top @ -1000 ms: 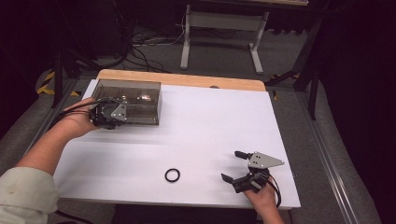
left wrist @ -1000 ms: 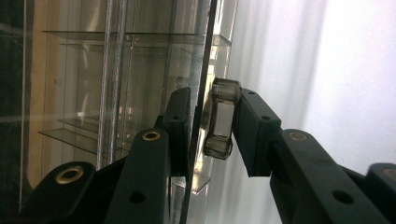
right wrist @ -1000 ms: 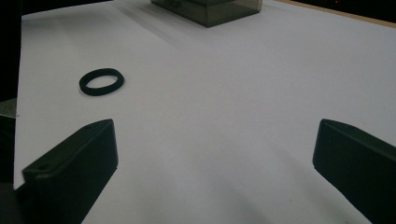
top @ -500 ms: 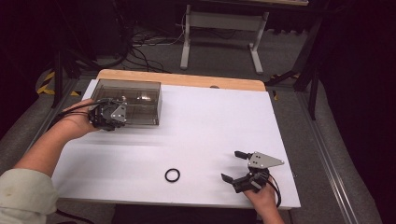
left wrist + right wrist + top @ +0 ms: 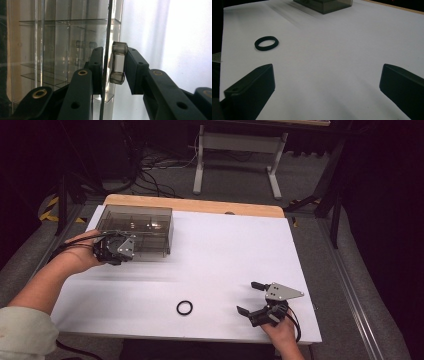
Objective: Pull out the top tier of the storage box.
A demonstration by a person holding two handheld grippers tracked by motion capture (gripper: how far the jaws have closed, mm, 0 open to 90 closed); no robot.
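A smoky clear plastic box (image 5: 145, 220) with inner dividers stands at the table's far left. My left gripper (image 5: 119, 249) sits at its near side. In the left gripper view the box's clear handle (image 5: 118, 62) and the thin panel (image 5: 108, 25) it is fixed to sit between the jaws. One pad lies against the panel and the other against the handle, so the left gripper (image 5: 113, 68) is shut on them. A black rubber ring (image 5: 184, 308) lies flat near the front edge. My right gripper (image 5: 248, 297) rests open at the front right, the ring (image 5: 266, 43) ahead to its left.
A white sheet (image 5: 225, 250) covers the table, with a wooden strip (image 5: 200, 206) along the far edge. Beyond the table are floor cables and the legs of a metal stand (image 5: 235, 150). The box (image 5: 324, 6) lies far ahead in the right gripper view.
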